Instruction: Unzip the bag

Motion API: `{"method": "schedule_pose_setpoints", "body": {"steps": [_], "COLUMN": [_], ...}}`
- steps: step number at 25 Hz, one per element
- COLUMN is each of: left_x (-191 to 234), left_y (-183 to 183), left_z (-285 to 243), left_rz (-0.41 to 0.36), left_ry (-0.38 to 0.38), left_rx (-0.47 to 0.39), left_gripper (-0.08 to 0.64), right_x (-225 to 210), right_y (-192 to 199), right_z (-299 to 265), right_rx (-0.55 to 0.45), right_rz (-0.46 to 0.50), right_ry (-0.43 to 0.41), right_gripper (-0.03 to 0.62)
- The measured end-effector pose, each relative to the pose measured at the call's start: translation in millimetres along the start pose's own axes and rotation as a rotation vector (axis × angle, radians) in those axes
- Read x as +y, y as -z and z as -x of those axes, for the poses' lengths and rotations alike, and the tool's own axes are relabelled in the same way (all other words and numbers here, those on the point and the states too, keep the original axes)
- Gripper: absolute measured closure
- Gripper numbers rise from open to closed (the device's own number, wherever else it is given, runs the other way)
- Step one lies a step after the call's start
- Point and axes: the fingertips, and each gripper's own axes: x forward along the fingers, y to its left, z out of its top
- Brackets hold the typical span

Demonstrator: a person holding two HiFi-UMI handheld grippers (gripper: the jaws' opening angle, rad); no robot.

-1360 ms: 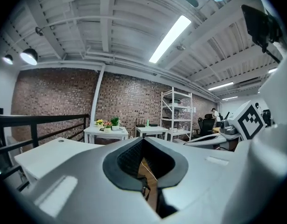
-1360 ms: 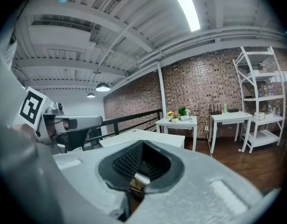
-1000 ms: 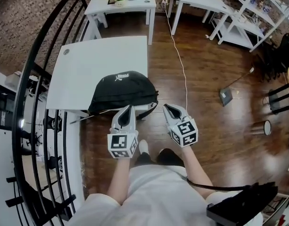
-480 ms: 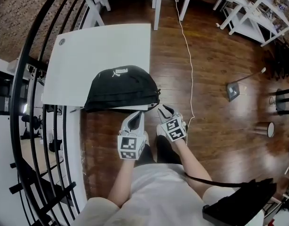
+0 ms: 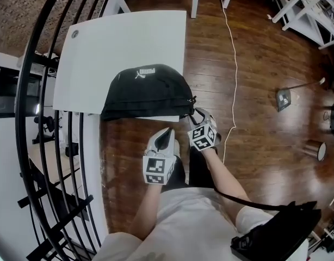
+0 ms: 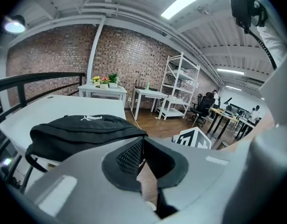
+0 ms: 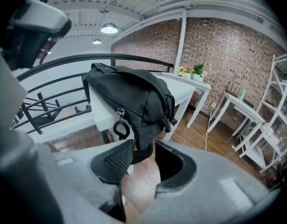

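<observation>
A black bag [image 5: 147,91] with a white logo lies on the front part of a white table [image 5: 118,42]. My right gripper [image 5: 197,115] is at the bag's front right corner. Its jaws are opening, and in the right gripper view [image 7: 144,158] the bag's hanging corner [image 7: 142,141] sits between the pads without being pressed. A black ring pull [image 7: 120,128] dangles just left of that corner. My left gripper [image 5: 167,132] is shut on nothing, below the table's front edge and apart from the bag [image 6: 82,129].
A black curved railing [image 5: 31,118] runs along the table's left side. A white cord [image 5: 233,64] trails over the wooden floor at the right, with a dustpan [image 5: 283,98] and a small bin [image 5: 317,150] farther right. White tables and shelves [image 6: 178,85] stand behind.
Both grippers have moved up towards the bag. The right one went from shut, away from the bag, to open at its front right corner. The left stays shut.
</observation>
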Motion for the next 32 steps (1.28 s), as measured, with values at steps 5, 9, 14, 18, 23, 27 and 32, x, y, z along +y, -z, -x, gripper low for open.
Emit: {"method": "schedule_pose_setpoints", "body": {"steps": [5, 9, 14, 18, 23, 27, 32], "left_x": [0.3, -5.4, -9.2, -10.1, -4.8, -2.8, -7.5], "left_y": [8.7, 12.9, 23.6, 28.7, 31.9, 34.6, 29.3], "left_z": [-4.4, -10.2, -22.8, -37.1, -59.1, -70.6, -76.3], "left_rz": [0.015, 0.025, 0.039, 0.042, 0.051, 0.072, 0.093], "left_ry": [0.004, 0.026, 0.063, 0.061, 0.035, 0.013, 0.010], "left_rx": [0.015, 0.036, 0.085, 0.112, 0.127, 0.130, 0.104], "left_gripper": [0.541, 0.523, 0.446, 0.394, 0.380, 0.399, 0.445], "right_x": [2.6, 2.0, 3.0, 6.2, 9.6, 8.4, 6.5], "right_y": [-6.7, -14.3, -39.4, -54.8, -65.5, -68.9, -69.9], "right_z": [-1.2, 13.2, 36.0, 54.5, 66.2, 69.4, 74.3], "right_rx": [-0.012, 0.018, 0.018, 0.017, 0.023, 0.028, 0.027], "right_rz": [0.014, -0.013, -0.087, -0.130, -0.149, -0.146, -0.153], "right_ry": [-0.035, -0.104, -0.170, -0.200, -0.209, -0.201, -0.191], "right_gripper": [0.499, 0.526, 0.543, 0.548, 0.549, 0.551, 0.552]}}
